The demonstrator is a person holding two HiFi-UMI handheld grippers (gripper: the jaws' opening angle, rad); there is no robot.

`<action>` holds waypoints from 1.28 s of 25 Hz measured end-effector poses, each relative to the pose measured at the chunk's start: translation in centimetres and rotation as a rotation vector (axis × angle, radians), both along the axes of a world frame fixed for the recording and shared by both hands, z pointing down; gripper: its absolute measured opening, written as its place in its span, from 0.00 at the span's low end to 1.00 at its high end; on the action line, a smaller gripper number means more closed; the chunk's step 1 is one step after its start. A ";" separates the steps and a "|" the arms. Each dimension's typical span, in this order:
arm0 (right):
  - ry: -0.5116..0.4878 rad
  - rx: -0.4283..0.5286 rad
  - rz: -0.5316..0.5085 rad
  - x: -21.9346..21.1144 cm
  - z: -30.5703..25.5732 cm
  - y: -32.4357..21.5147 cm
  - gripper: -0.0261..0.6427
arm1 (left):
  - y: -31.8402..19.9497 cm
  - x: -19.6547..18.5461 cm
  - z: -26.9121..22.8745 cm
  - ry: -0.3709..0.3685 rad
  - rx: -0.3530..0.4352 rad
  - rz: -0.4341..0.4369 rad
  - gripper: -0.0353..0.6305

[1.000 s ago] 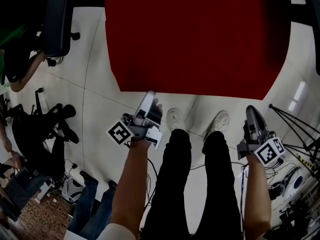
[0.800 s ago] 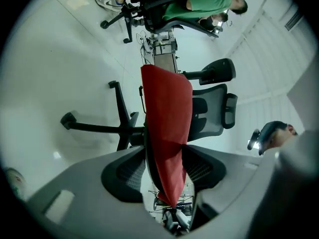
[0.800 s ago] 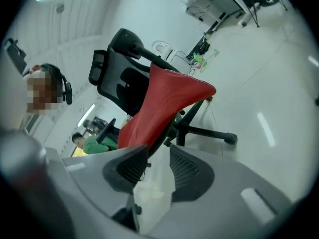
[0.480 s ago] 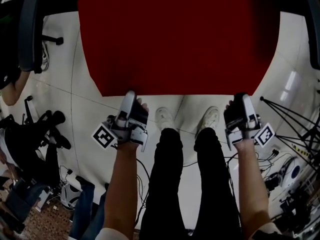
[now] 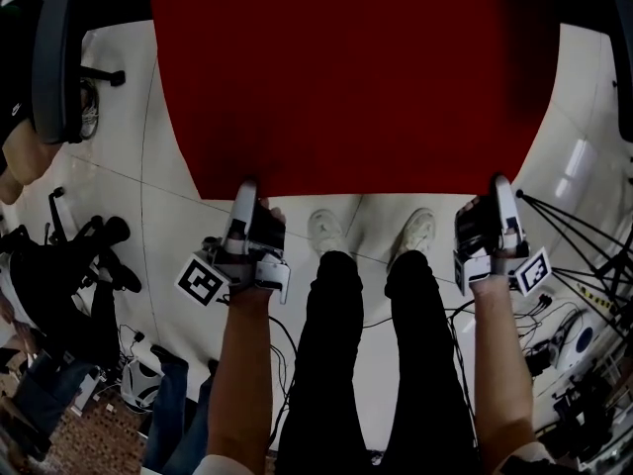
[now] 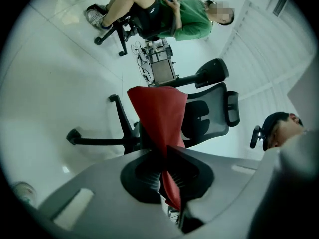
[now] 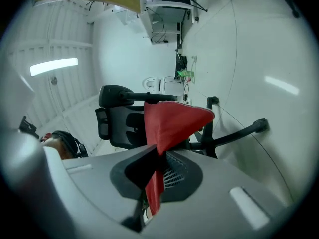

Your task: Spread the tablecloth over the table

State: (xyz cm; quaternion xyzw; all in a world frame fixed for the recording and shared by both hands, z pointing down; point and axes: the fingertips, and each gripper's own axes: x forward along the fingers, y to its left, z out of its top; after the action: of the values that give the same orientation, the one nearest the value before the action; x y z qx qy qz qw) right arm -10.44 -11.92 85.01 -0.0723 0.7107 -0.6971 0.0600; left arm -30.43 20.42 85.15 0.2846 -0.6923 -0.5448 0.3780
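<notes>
Tablecloth (image 5: 356, 77) plain dark red – trousers (image 5: 321, 364) black – floor (image 5: 173, 166) glossy white.

The tablecloth (image 5: 356, 77) lies flat ahead of the person, filling the upper middle of the head view. The left gripper (image 5: 243, 190) is at its near left corner and the right gripper (image 5: 502, 184) at its near right corner. Each has just closed its jaws on the cloth's edge. The person's shoes (image 5: 323, 232) stand just short of that near edge, between the grippers. An office chair (image 5: 59, 57) stands to the tablecloth's left.
</notes>
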 end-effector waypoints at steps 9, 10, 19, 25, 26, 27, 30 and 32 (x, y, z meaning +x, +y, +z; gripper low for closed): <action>0.138 0.281 -0.052 0.0 -6.4 1.0 0.06 | 0.0 0.6 -6.5 -0.268 -0.446 0.106 0.08; 0.159 0.336 -0.068 0.1 -7.7 1.1 0.06 | 0.0 0.6 -8.1 -0.309 -0.485 0.112 0.08; 0.177 0.636 -0.119 -1.1 -21.5 0.9 0.06 | -0.4 0.2 -22.9 -0.597 -0.648 0.165 0.08; 0.083 0.659 -0.098 -1.8 -28.9 0.7 0.06 | -0.5 -0.5 -32.2 -0.708 -0.638 0.122 0.08; 0.069 0.661 -0.093 -1.8 -30.3 0.9 0.06 | -0.3 -0.5 -33.7 -0.721 -0.640 0.122 0.08; 0.059 0.669 -0.092 -1.7 -32.0 1.1 0.06 | -0.2 -0.5 -35.3 -0.734 -0.645 0.123 0.08; 0.050 0.759 -0.112 -1.5 -37.9 1.7 0.06 | 0.0 -0.4 -41.0 -0.788 -0.669 0.124 0.08; 0.055 0.847 -0.132 -1.4 -42.1 2.1 0.06 | 0.0 -0.5 -45.1 -0.827 -0.672 0.120 0.08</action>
State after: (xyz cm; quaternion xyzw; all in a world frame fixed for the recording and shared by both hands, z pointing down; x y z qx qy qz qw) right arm -11.80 -9.81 42.89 -0.0142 0.9386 -0.3440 0.0206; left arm -30.90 20.41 40.10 0.3776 -0.9023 -0.1131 0.1745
